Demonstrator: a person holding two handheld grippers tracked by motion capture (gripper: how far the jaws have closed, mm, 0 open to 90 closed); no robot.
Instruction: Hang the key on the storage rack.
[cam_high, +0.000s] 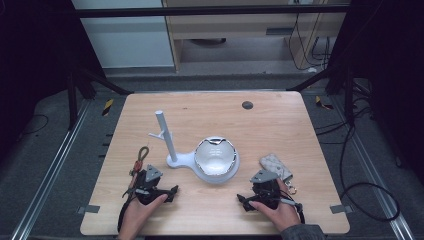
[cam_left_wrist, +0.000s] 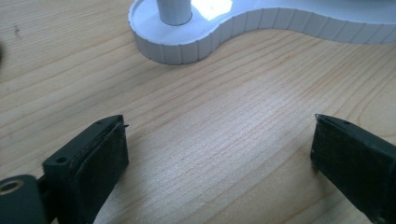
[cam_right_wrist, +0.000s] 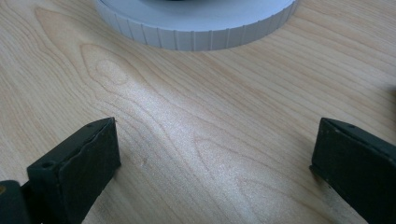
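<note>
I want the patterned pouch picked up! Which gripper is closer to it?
Right. The right gripper sits just in front of the patterned pouch, nearly beside it. The left gripper is far across, beyond the white stand.

Left hand-held gripper (cam_high: 172, 190) and right hand-held gripper (cam_high: 241, 200) both gape wide, each gripped from behind

No readable text, labels, brands or numbers on anything in view.

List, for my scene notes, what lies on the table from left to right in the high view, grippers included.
Lanyard strap → left gripper → white stand with upright post → shiny bowl on the stand's round base → right gripper → patterned pouch.
</note>
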